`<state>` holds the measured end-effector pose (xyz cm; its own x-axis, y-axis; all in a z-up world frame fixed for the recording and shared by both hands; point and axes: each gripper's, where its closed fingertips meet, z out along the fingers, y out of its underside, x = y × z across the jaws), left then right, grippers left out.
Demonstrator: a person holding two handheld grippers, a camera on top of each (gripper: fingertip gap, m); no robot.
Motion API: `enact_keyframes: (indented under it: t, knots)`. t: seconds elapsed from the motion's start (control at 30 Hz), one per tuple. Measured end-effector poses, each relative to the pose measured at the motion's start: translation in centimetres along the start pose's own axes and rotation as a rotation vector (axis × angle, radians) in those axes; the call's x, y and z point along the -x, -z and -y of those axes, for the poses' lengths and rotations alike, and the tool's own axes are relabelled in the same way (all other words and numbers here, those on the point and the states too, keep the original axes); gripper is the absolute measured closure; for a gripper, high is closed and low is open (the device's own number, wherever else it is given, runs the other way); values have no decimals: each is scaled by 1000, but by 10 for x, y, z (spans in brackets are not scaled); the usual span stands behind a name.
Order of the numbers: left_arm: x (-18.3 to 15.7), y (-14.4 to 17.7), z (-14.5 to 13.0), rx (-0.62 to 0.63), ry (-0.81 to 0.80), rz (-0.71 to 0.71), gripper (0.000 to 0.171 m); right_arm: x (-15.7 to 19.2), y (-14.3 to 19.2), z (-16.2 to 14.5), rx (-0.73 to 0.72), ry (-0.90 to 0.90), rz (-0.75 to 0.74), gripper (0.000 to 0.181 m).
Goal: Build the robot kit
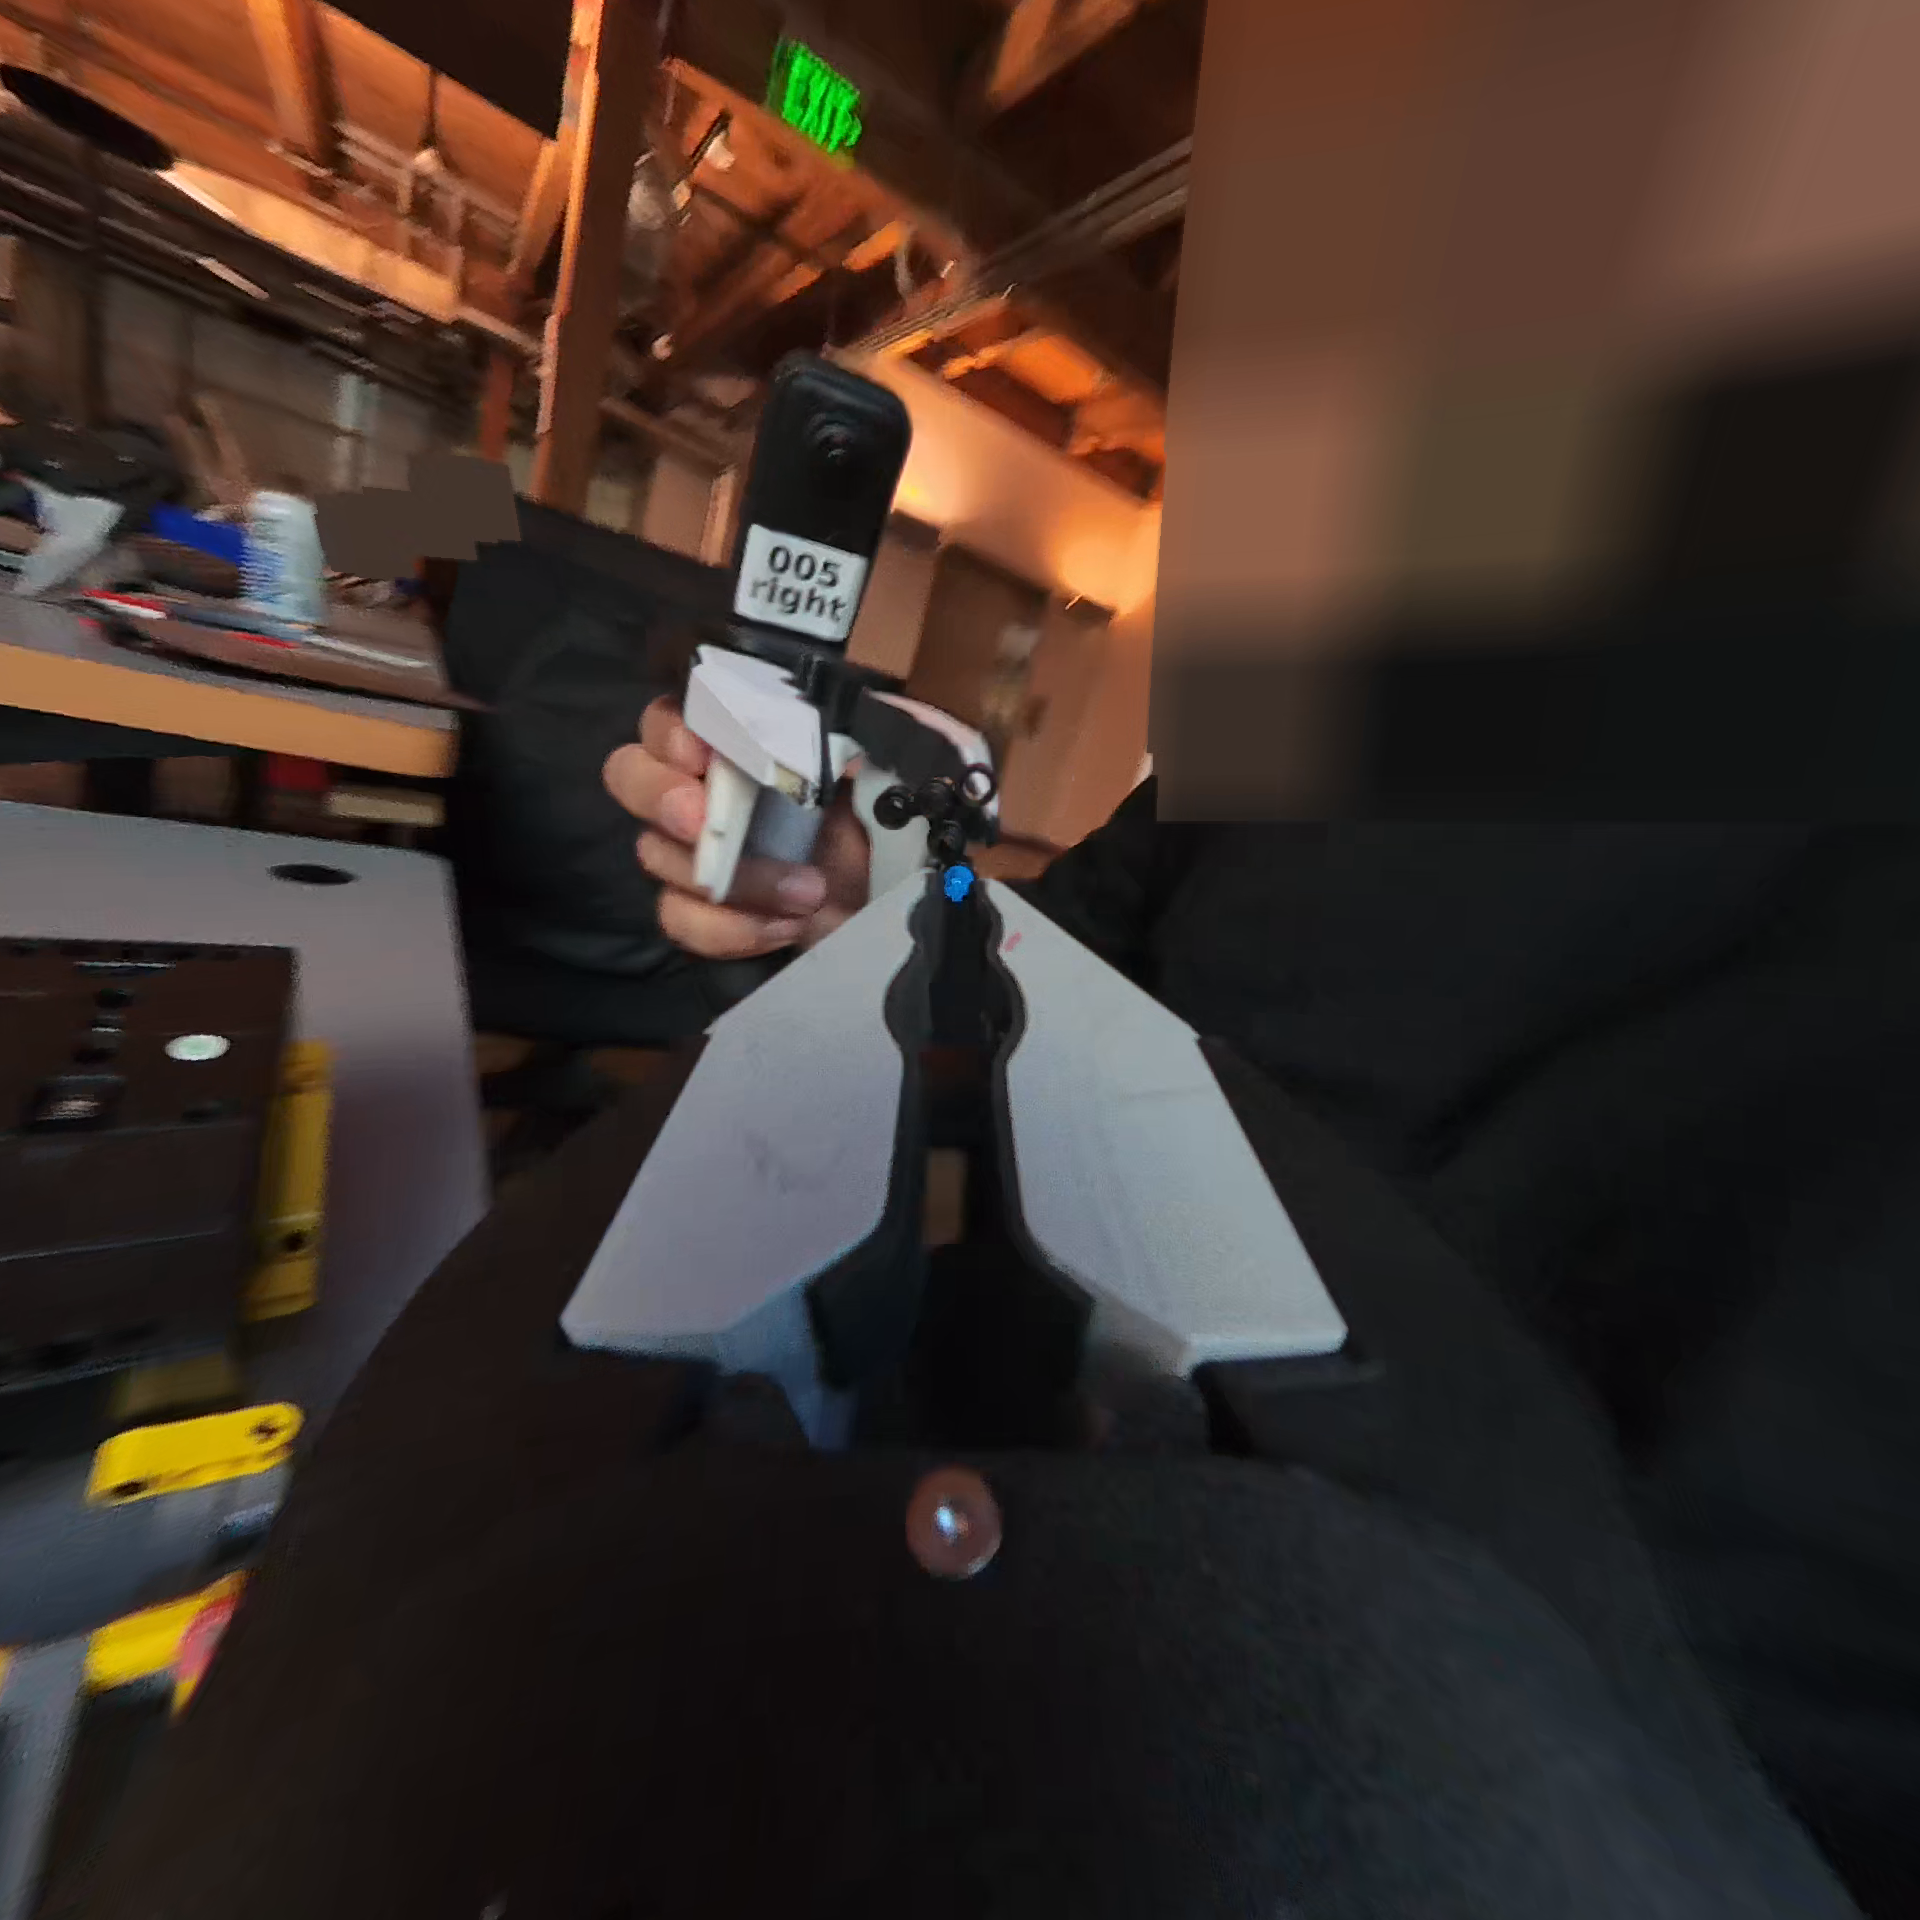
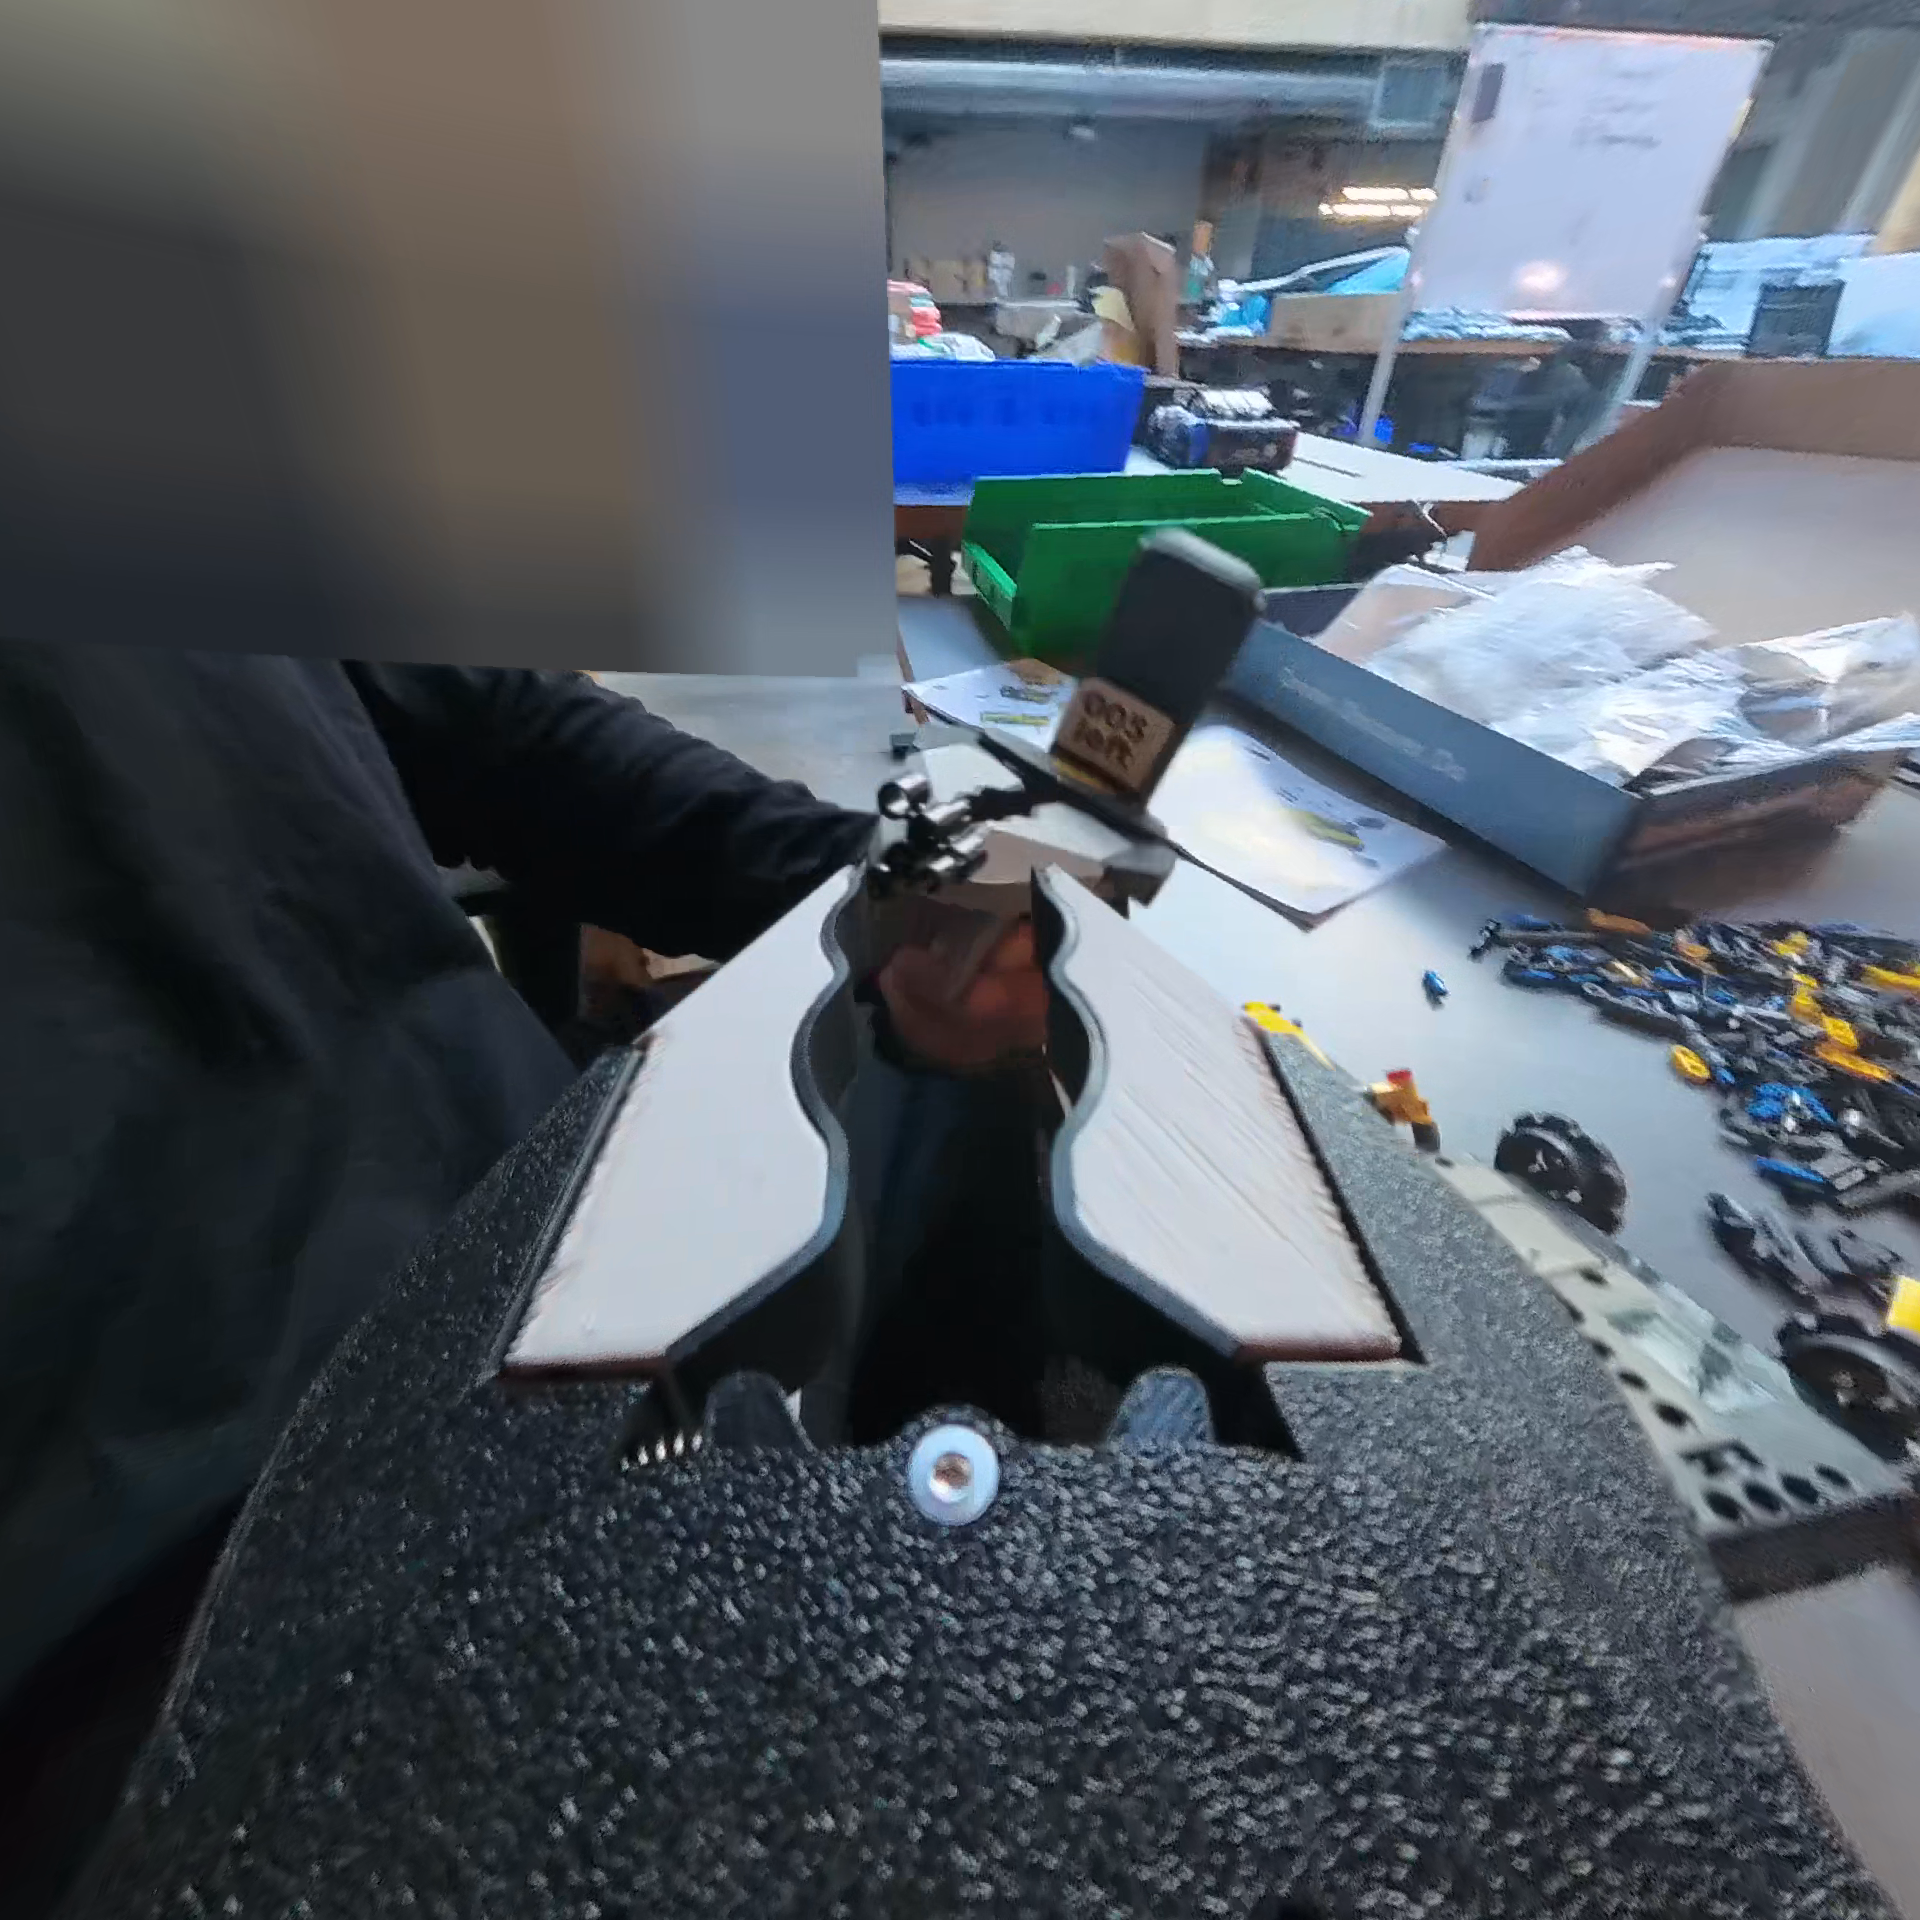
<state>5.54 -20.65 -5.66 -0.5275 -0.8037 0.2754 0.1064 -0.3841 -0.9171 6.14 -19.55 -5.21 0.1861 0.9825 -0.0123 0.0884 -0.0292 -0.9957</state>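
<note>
The left hand-held gripper (image 1: pixel 956 896) has its two white fingers drawn together at the tips, pinching a small blue pin (image 1: pixel 956 883). A cluster of small black linked pieces (image 1: pixel 940 805) sits on the far end of that pin. It carries straight on from the fingertips, so its long axis runs roughly along the fingers' own line and away from the camera. Both are held up in the air, off the worktop (image 2: pixel 1351 987).

The right hand-held gripper (image 2: pixel 948 883) has its fingers parted by a moderate gap and holds nothing. In the right wrist view the black cluster lies just past the tip of the finger on the picture's left side. It is nearly touching that tip, though whether it does touch I cannot tell. It is offset to that side, not centred in the gap, and here it lies crosswise to the right fingers. The two tools face each other closely, and a hand (image 1: pixel 717 831) grips the right tool's handle.

Further out, to the right of the right gripper, a loose pile of blue, black and yellow pieces (image 2: pixel 1714 997) lies spread on the worktop. Black wheels (image 2: pixel 1558 1169) lie beside it. Printed sheets (image 2: pixel 1299 821) and an open box of clear bags (image 2: pixel 1507 769) lie behind, with a green bin (image 2: pixel 1143 540) beyond them.
</note>
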Motion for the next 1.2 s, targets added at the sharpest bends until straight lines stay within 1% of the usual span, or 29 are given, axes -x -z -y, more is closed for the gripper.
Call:
enact_keyframes:
  t: [0.13, 0.17, 0.23, 0.3, 0.4, 0.5, 0.57, 0.67, 0.73, 0.77, 0.8, 0.83, 0.9, 0.97, 1.0, 1.07, 1.13, 1.2]
  knots:
    - [8, -4, -10, 159, -179, 124, 170, -8, 11, 0, -38, -139, -76, 150]
    - [9, -6, -10, 167, -210, 142, 170, -9, 12, 1, -56, -172, -90, 150]
    - [12, -6, -3, 140, -245, 179, 170, -9, 13, 1, -77, -217, -106, 151]
    - [17, -5, -1, 127, -261, 218, 170, -7, 13, -1, -75, -225, -123, 148]
    - [18, -5, -6, 139, -263, 222, 170, -9, 11, -5, -81, -220, -166, 148]
    - [21, -6, -9, 158, -277, 237, 170, -10, 6, -8, -72, -214, -176, 151]
    - [22, -5, -8, 160, -286, 251, 170, -10, 4, -8, -75, -203, -176, 157]
    - [27, -4, -9, 175, -279, 276, 170, -12, 4, -7, -80, -201, -189, 157]
    - [32, -4, -11, 192, -243, 311, 170, -16, 4, -10, -76, -188, -215, 157]
    - [35, -3, -11, 205, -219, 327, 164, -18, 5, -11, -73, -180, -235, 157]
    - [39, -2, -10, 227, -201, 362, 147, -20, 7, -12, -75, -172, -260, 157]
    - [46, 3, -8, 267, -187, 419, 133, -23, 10, -13, -79, -158, -295, 157]
    - [66, 20, 0, 394, -195, 571, 120, -32, 18, -22, -43, -96, -397, 158]
    - [91, 42, 7, 579, -220, 718, 109, -41, 24, -40, 38, -12, -504, 158]
    - [101, 48, 8, 674, -218, 739, 110, -43, 25, -50, 77, 21, -541, 158]
    - [123, 52, 4, 820, -157, 749, 104, -45, 24, -68, 146, 71, -577, 158]
    - [140, 49, -10, 921, -36, 717, 92, -48, 22, -80, 190, 105, -611, 157]
    - [150, 52, -27, 1040, 68, 690, 87, -49, 20, -84, 199, 107, -619, 158]
